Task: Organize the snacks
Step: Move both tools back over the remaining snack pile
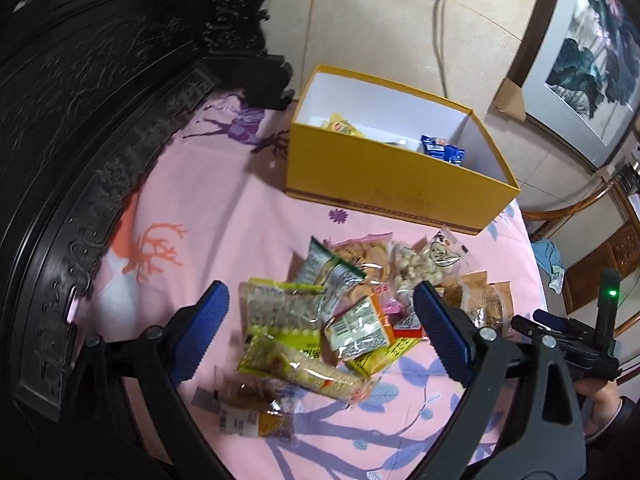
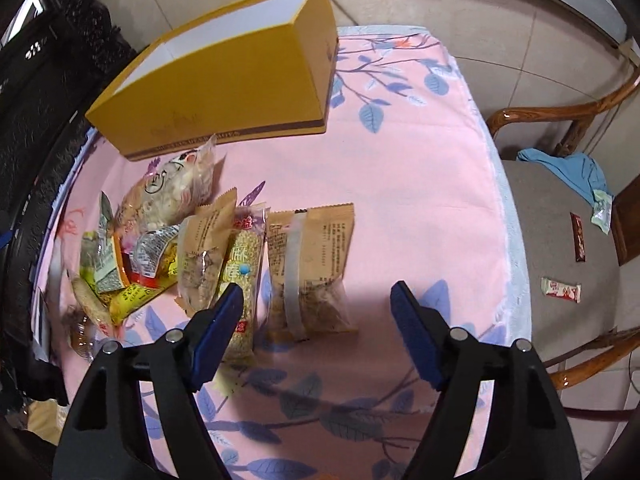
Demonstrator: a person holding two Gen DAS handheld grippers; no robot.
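On a desk (image 2: 420, 184) draped in a pink leaf-print cloth, a heap of snack packets (image 1: 340, 312) lies near a yellow box (image 1: 384, 176) that stands open at the far edge, close to a dark carved cabinet (image 1: 80, 120).

The left gripper (image 1: 320, 332) hangs over the heap, jaws spread wide and released, gripping nothing. The right gripper (image 2: 316, 332) hovers above a brown packet (image 2: 310, 268) that lies flat and a little apart from the heap; its jaws stand open on either side, pads clear of the wrapper.

Bare cloth runs from that packet to the desk's right edge, leaving free room there; the heap crowds the cabinet side.

Only the left view looks into the box, where a blue packet (image 1: 442, 150) and a yellow one (image 1: 344, 125) sit on the white floor. Only the right view takes in a wooden chair (image 2: 560, 240) beside the desk, with a blue cloth (image 2: 568, 172) and two small wrappers (image 2: 560, 290) on its seat.
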